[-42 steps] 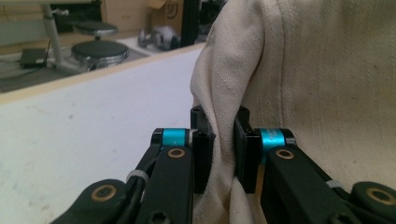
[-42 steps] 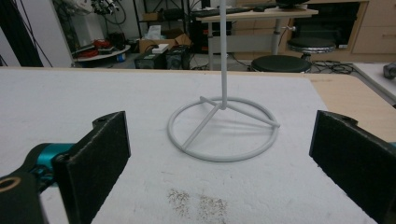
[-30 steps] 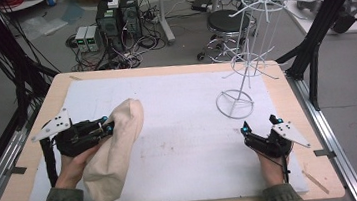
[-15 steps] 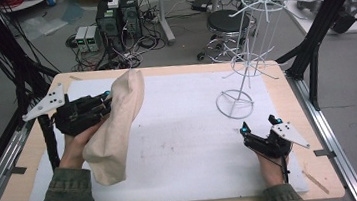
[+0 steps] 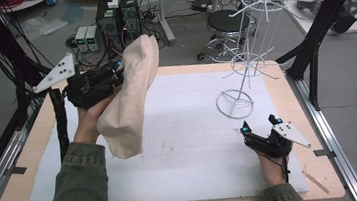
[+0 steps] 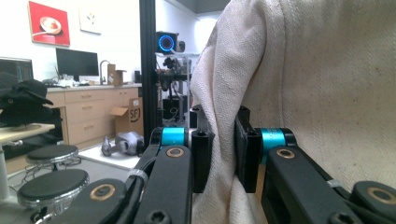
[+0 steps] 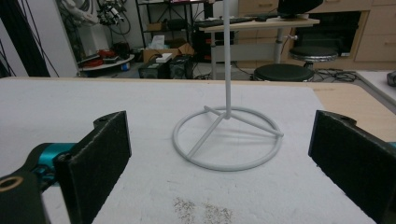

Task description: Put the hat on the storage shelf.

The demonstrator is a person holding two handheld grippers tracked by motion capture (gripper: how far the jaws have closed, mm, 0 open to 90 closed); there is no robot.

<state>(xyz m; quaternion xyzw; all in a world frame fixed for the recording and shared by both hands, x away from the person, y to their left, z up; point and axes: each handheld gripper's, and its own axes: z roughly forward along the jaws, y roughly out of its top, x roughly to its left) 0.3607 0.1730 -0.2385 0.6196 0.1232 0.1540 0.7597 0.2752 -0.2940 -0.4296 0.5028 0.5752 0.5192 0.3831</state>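
White padding covers your table [image 5: 183, 160], with stools and computers on the floor behind it. Your bag [image 5: 128, 98] is the biggest thing here. It is up in the air over the left side of the table, tilted, with its top end high. You cannot see what is inside it. Your left gripper [image 5: 113, 76] pinches a fold of the bag between its jaws. The white wire rack [image 5: 243, 68] stands on the right. Your right gripper [image 5: 261, 127] sits low near the rack's ring base, jaws spread wide, holding nothing.
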